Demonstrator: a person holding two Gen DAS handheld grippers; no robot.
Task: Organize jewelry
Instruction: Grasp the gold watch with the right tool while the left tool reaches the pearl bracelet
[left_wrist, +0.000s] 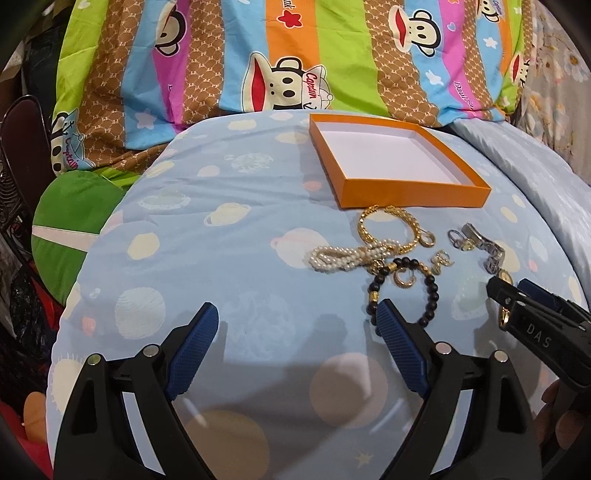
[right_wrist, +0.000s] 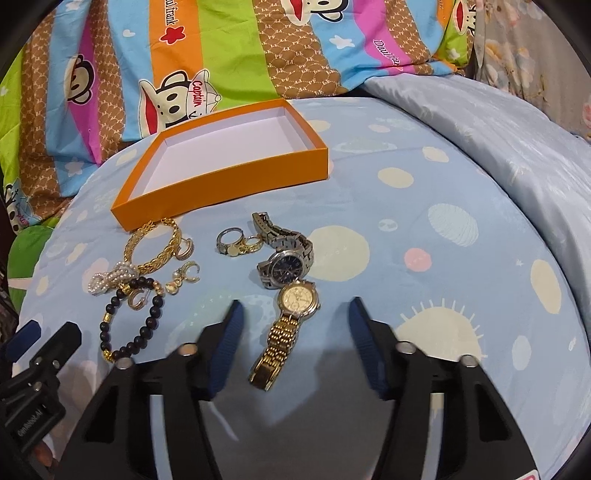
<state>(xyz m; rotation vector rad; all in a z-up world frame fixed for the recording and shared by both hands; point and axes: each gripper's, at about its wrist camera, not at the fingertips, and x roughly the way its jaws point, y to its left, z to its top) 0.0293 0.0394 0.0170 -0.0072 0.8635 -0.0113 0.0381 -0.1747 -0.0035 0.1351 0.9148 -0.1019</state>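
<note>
An empty orange box with a white inside lies on the blue bedspread. In front of it lies loose jewelry: a gold chain bracelet, a pearl string, a black bead bracelet, gold earrings, rings, a silver watch and a gold watch. My right gripper is open, its fingers on either side of the gold watch. My left gripper is open and empty, left of the bead bracelet.
A striped cartoon-print blanket is bunched behind the box. A pale quilt rises at the right. A green cushion lies at the left edge of the bed.
</note>
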